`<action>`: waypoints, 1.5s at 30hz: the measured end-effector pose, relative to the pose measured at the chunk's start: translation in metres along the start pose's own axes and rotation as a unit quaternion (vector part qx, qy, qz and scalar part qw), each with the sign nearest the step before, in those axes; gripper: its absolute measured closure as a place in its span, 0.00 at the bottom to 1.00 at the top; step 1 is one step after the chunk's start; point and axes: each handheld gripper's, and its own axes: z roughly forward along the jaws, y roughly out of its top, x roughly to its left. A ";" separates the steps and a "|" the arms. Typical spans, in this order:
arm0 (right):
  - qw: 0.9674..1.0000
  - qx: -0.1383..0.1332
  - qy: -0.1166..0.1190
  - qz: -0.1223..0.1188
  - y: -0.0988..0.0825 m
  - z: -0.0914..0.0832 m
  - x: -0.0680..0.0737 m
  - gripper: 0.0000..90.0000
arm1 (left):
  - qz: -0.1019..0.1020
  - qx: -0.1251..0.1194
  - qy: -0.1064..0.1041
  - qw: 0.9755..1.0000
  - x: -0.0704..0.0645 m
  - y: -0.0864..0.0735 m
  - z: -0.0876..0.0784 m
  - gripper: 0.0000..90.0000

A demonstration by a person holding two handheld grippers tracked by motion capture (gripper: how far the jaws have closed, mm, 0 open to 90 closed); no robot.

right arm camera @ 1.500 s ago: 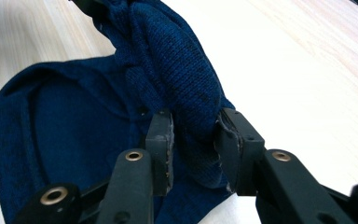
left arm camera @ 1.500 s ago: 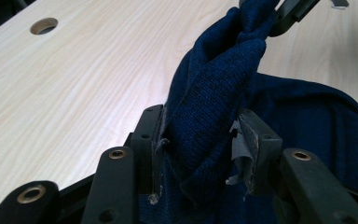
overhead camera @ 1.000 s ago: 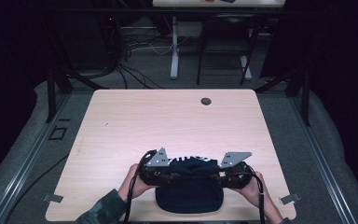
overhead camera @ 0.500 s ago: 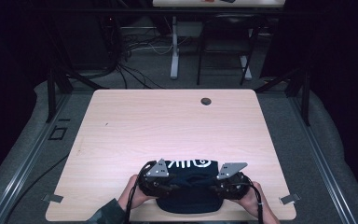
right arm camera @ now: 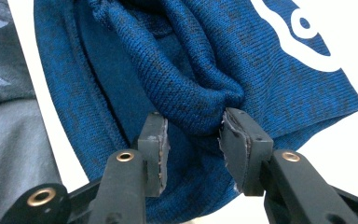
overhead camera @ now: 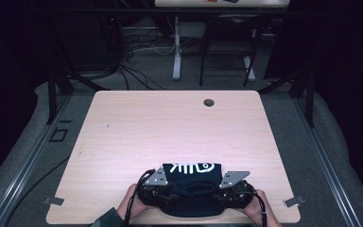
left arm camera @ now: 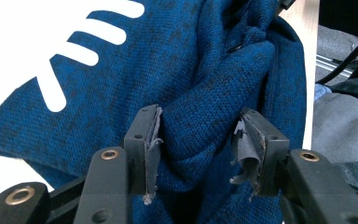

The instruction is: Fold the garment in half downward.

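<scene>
Blue garment has slid nearer, its front edge hidden.

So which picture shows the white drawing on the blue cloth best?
The high view: the whole white drawing lies flat on the cloth, facing up. The left gripper view catches just its stripes; the right gripper view, a curved bit with a ring.
</scene>
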 end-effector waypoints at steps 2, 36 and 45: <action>1.000 0.000 0.003 0.002 -0.003 0.001 0.001 0.68 | 0.001 0.006 0.001 1.000 0.000 -0.003 0.001 0.59; 0.997 -0.028 -0.035 0.057 0.024 0.003 -0.017 0.57 | -0.028 0.018 0.113 0.993 0.013 0.013 -0.009 0.35; 0.998 0.006 -0.027 0.057 0.013 0.015 -0.010 0.41 | -0.019 0.041 0.115 0.992 0.007 -0.004 0.001 0.30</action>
